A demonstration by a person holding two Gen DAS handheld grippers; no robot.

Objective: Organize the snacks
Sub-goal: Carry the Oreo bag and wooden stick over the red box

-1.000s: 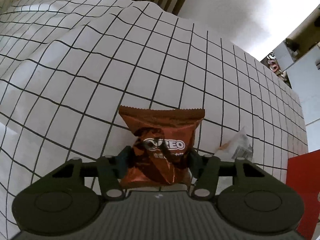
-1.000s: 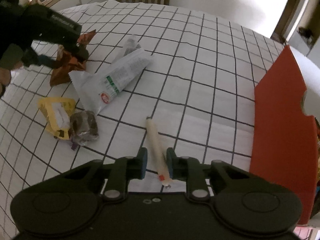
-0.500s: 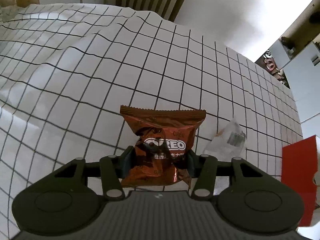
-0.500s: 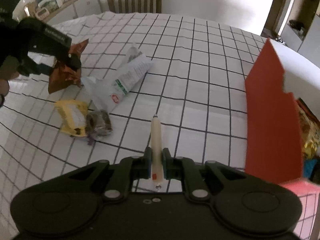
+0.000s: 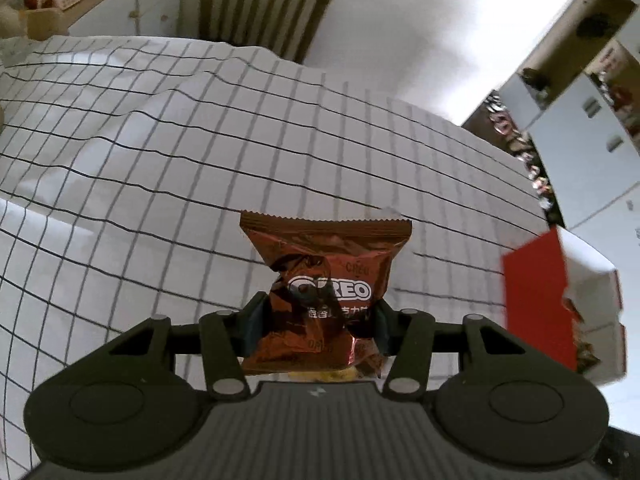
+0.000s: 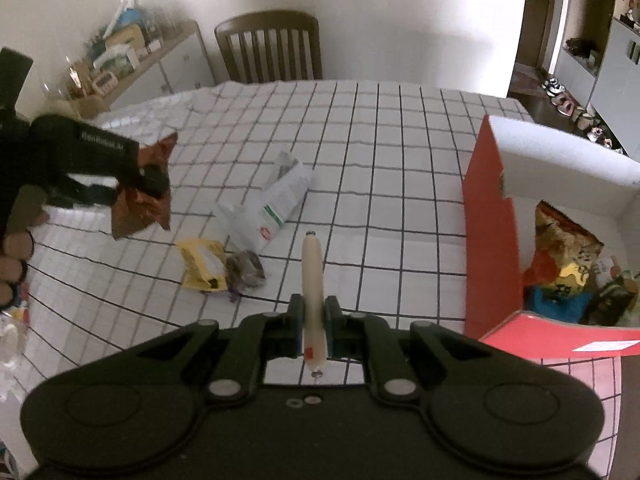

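Note:
My left gripper (image 5: pixel 316 322) is shut on a brown Oreo packet (image 5: pixel 326 280), held in the air above the checked tablecloth (image 5: pixel 160 152). The right wrist view shows that same gripper (image 6: pixel 154 178) and Oreo packet (image 6: pixel 138 204) at the left. My right gripper (image 6: pixel 314 326) is shut on a pale sausage stick (image 6: pixel 312 276), lifted off the cloth. A red box (image 6: pixel 492 240) stands open at the right, with several snack bags (image 6: pixel 564 256) inside. The left wrist view has the red box (image 5: pixel 536 292) at its right edge.
On the cloth lie a white pouch (image 6: pixel 276 204), a yellow packet (image 6: pixel 202 264) and a small dark wrapped snack (image 6: pixel 244 270). A wooden chair (image 6: pixel 270 46) stands behind the table, a cluttered sideboard (image 6: pixel 120 60) at the back left. A person's hand (image 6: pixel 16 256) holds the left gripper.
Both grippers have risen off the table with their snacks. The right gripper closed on the sausage stick and lifted it. The red box has come further into both views.

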